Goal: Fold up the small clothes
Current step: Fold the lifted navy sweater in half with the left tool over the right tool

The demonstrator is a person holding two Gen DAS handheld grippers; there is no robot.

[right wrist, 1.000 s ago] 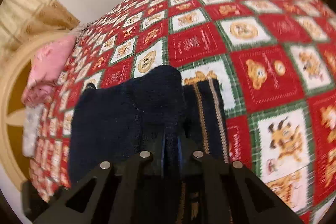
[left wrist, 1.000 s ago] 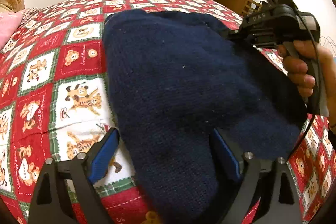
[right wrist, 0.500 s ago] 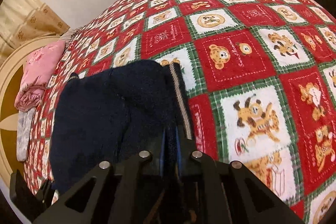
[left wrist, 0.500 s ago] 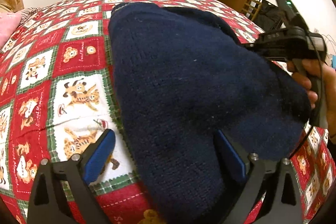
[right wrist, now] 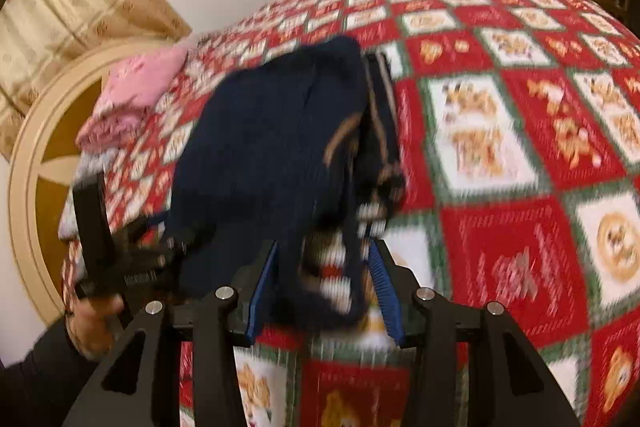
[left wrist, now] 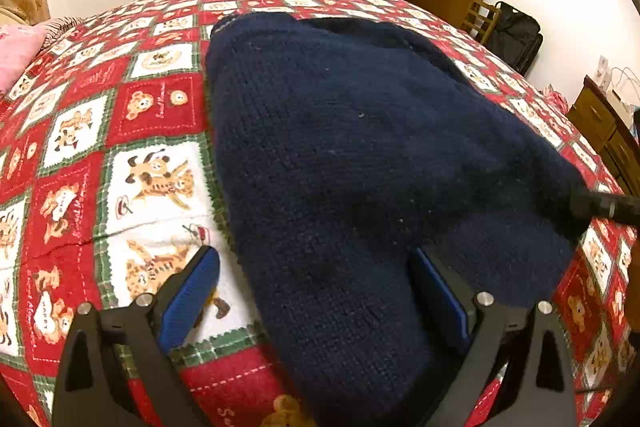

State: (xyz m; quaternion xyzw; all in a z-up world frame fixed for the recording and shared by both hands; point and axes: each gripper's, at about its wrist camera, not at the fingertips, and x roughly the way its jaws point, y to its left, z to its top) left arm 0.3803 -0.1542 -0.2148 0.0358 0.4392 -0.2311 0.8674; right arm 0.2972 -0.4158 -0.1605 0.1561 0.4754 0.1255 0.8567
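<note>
1 navy sweater [left wrist: 360, 167] on bedspread [left wrist: 152, 115].

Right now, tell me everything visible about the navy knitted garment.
The navy knitted garment is dark wool-like knit, folded over and lying on the red teddy-bear quilt. The right wrist view, blurred, shows tan-striped ribbing along one edge. The left gripper is open astride its near end; the right gripper is open, with a hanging fold between the pads.
</note>
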